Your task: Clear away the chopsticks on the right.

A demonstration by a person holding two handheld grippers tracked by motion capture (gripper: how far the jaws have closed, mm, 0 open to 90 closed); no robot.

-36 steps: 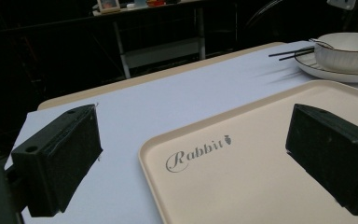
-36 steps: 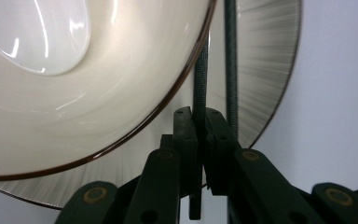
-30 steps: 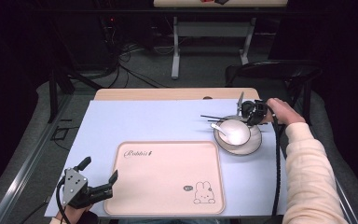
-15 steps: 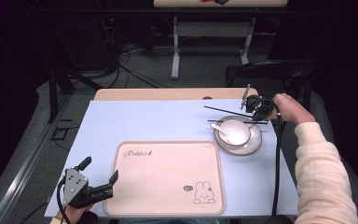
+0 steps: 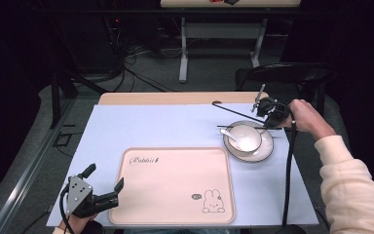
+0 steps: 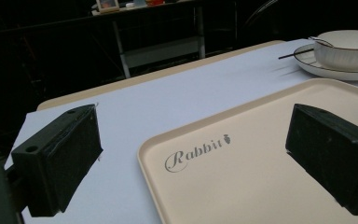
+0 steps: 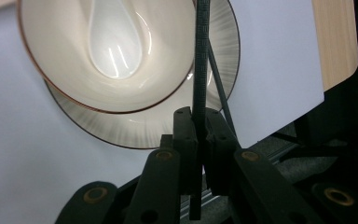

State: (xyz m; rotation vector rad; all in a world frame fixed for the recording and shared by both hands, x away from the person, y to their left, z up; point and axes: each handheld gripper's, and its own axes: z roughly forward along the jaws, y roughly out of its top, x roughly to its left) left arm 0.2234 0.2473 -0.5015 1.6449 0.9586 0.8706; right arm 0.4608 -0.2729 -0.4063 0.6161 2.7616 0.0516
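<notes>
- The worktop (image 5: 175,98) is a light wooden one; a bare strip of it shows along the far edge.
- A pale blue-white sheet (image 5: 151,129) covers nearly all of the worktop, from that strip to the near edge.
- A cream tray (image 5: 175,185) with rounded corners lies flat on the sheet at the near middle, printed "Rabbit" and with a small rabbit drawing.
- A ribbed plate (image 5: 265,151) with a dark rim lies on the sheet just beyond the tray's far right corner, apart from it.
</notes>
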